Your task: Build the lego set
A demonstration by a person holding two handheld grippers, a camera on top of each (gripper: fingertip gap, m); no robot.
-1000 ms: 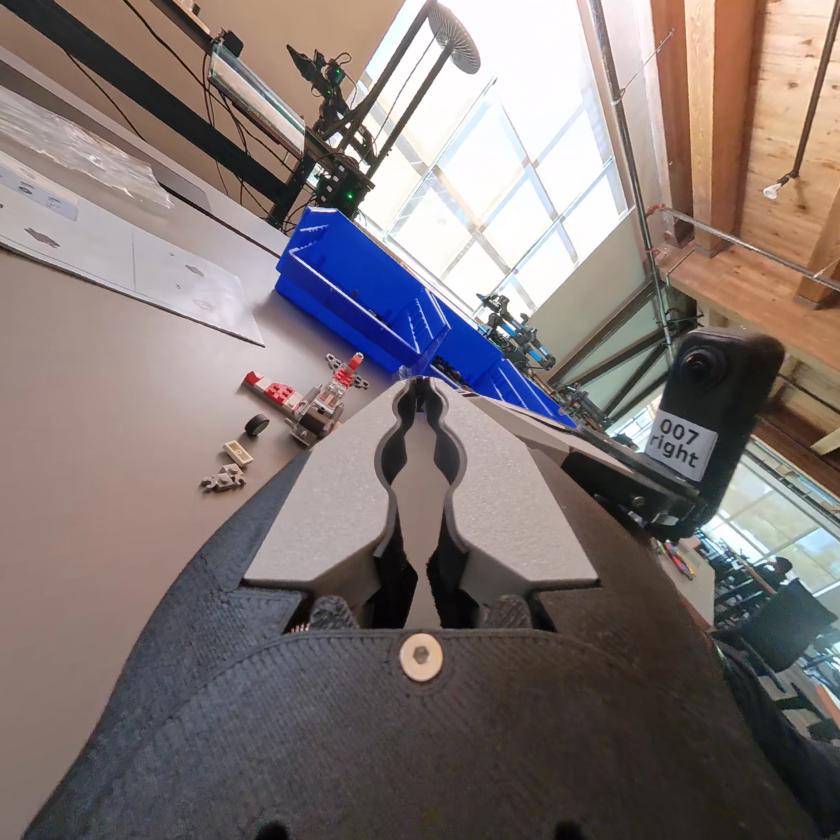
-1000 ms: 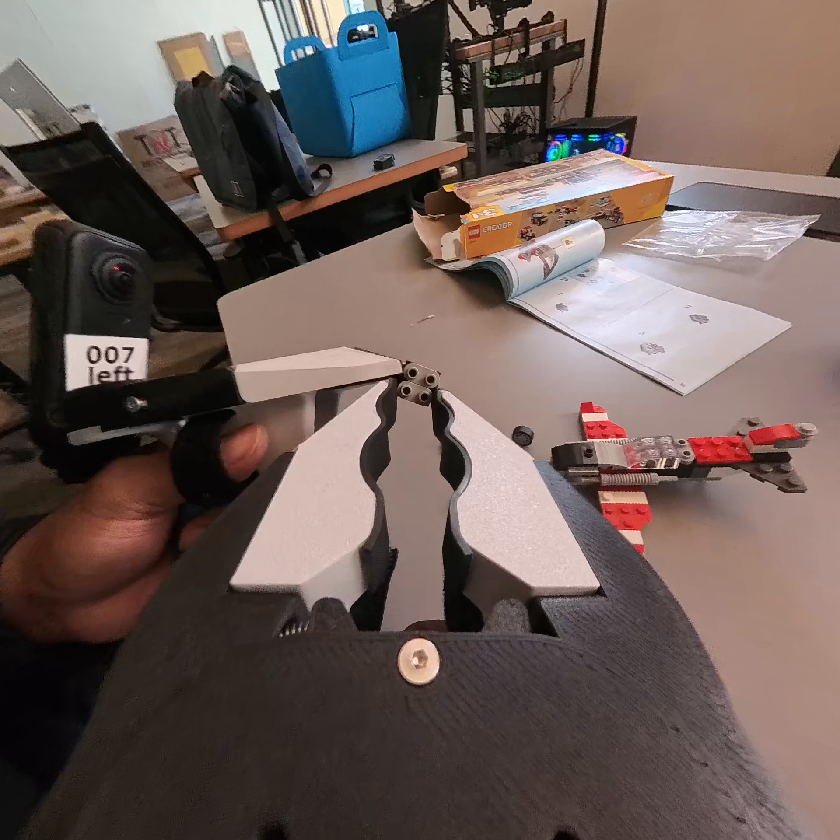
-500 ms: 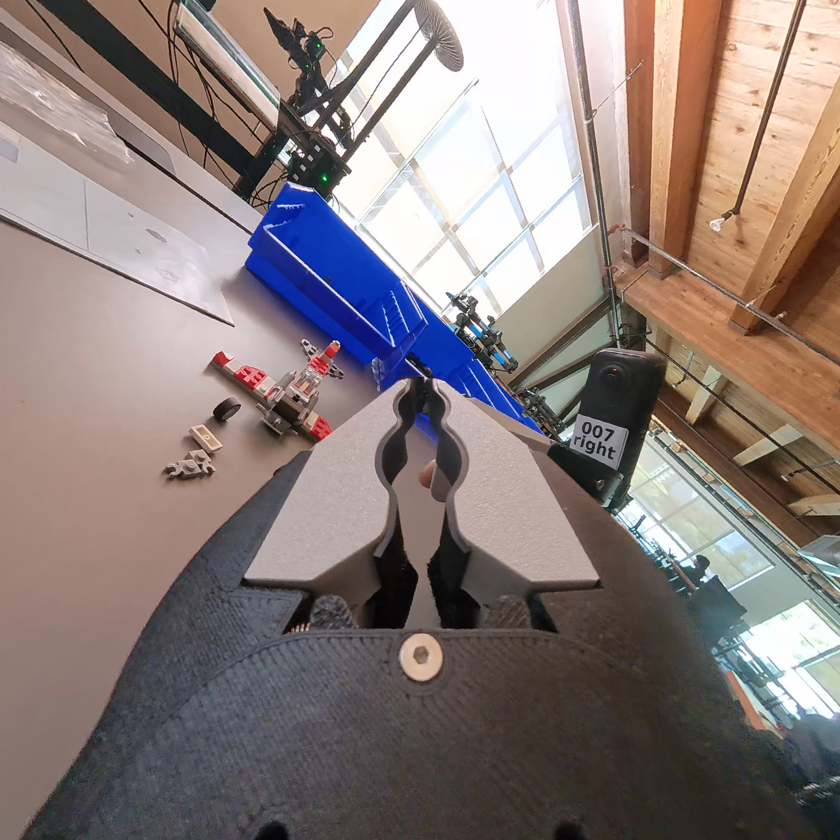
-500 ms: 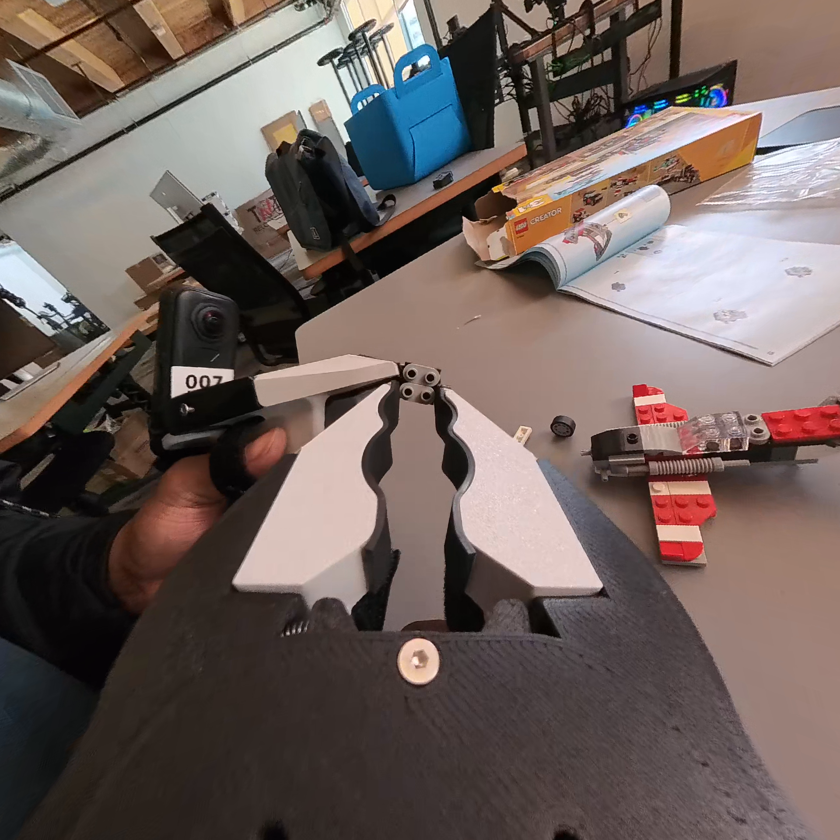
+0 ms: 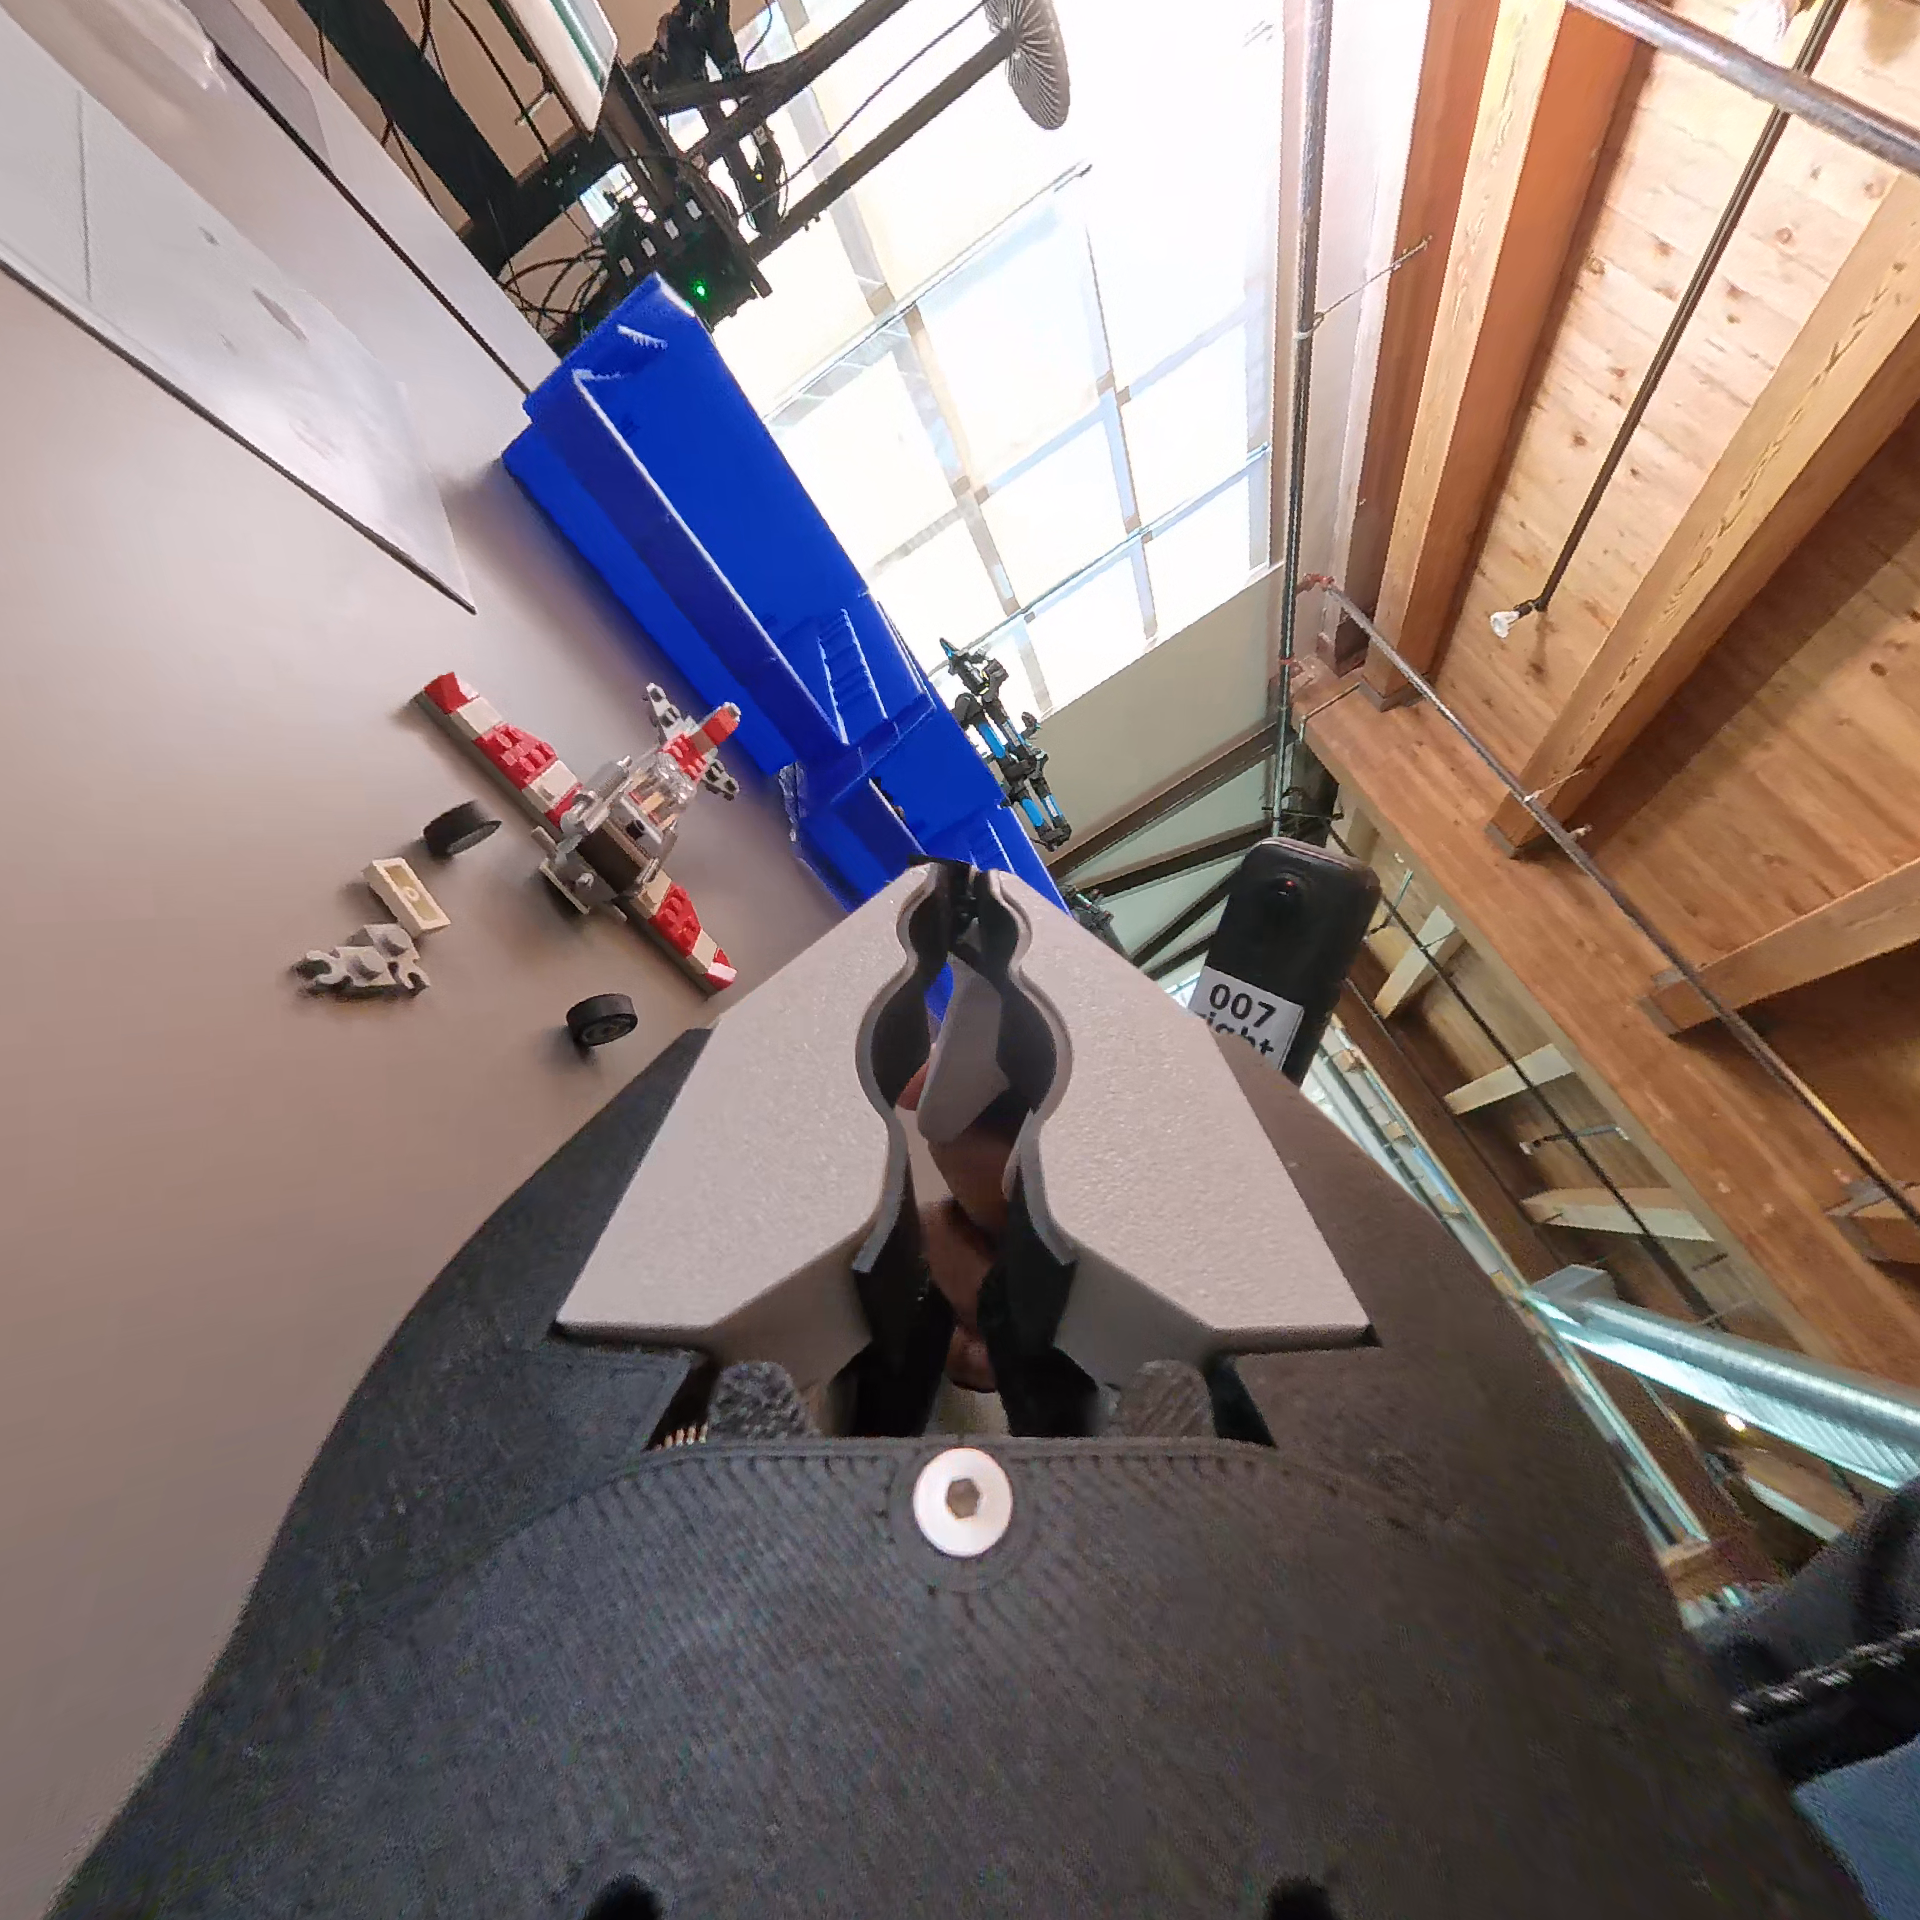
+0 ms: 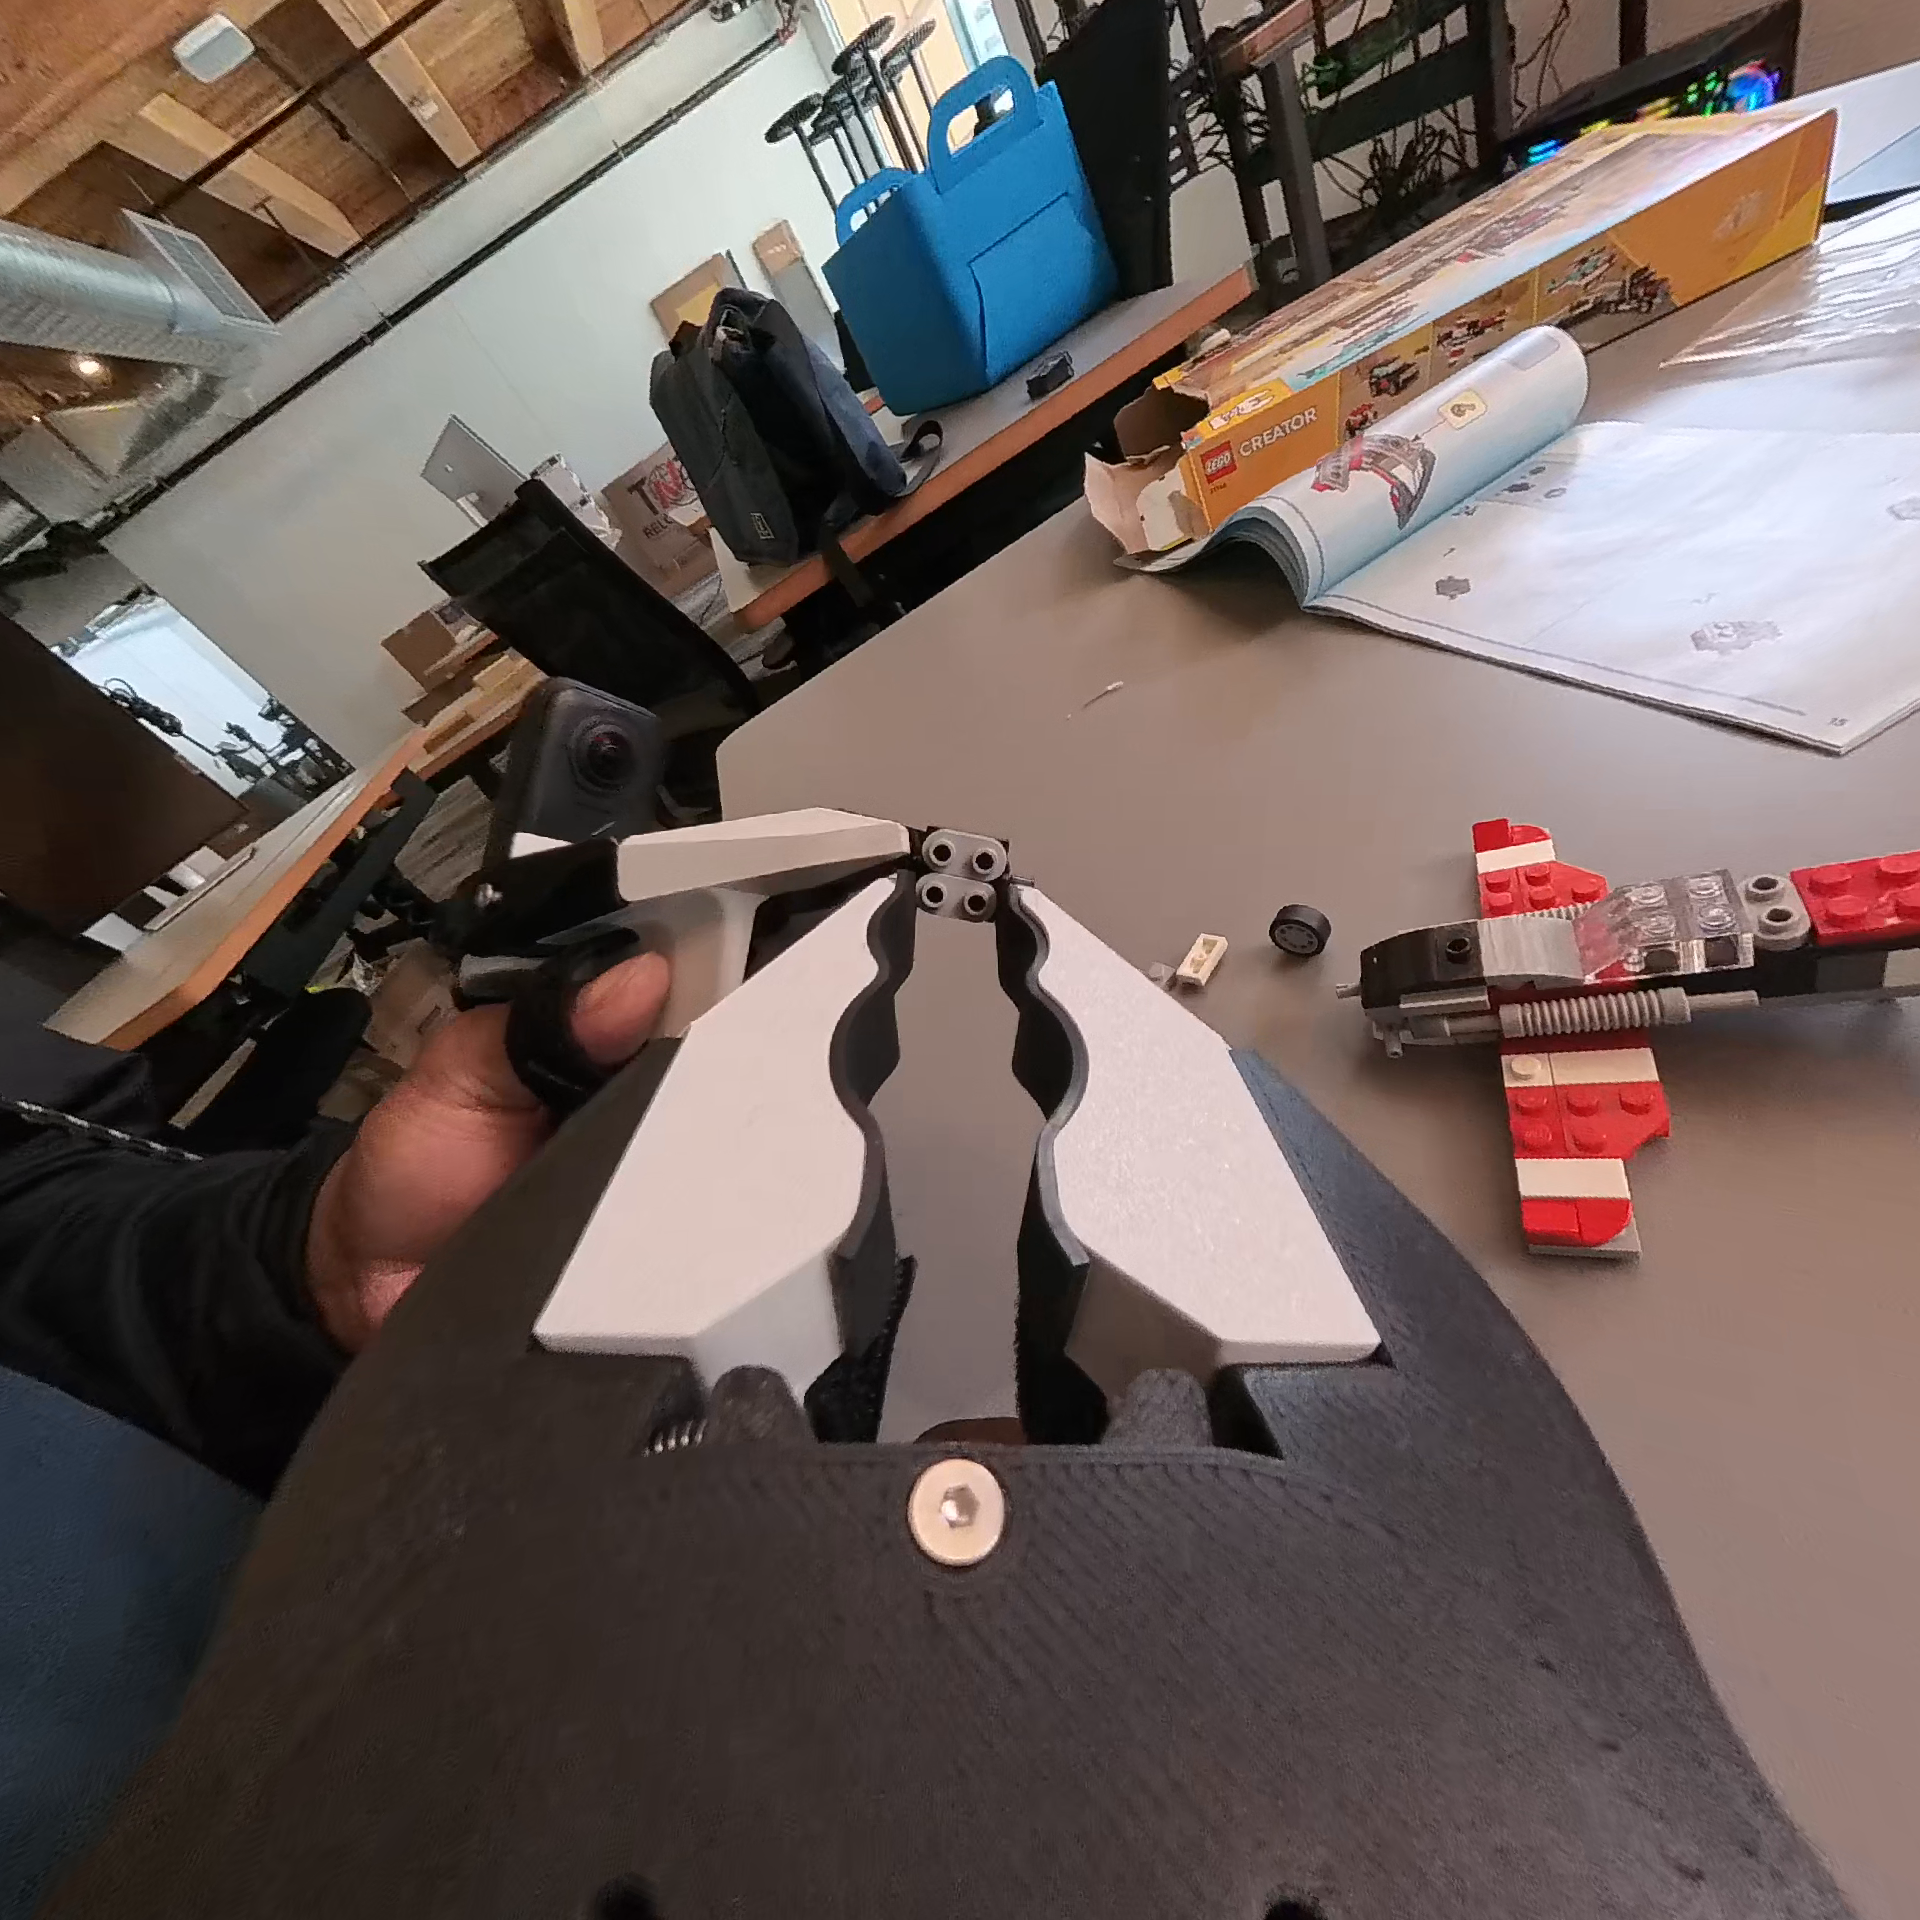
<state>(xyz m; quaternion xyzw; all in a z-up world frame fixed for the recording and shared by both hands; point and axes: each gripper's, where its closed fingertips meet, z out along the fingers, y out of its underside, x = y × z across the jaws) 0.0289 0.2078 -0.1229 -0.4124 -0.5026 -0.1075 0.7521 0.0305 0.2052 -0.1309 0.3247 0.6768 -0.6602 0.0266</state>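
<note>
Bare table (image 6: 1195, 748) between open booklet (image 6: 1621, 561) and red plane model (image 6: 1558, 997): room to pass. Beside plane's nose, loose wheel (image 6: 1301, 928) and small pale piece (image 6: 1203, 956) in the way. Blue bins (image 5: 727, 582) close behind plane, blocking that side.

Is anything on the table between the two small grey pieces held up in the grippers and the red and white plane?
Nothing visible blocks that path. The grey pieces are held up off the table by the right hand-held gripper and left hand-held gripper. Toward the plane lie only a black wheel and a small tan piece, low on the table.
</note>
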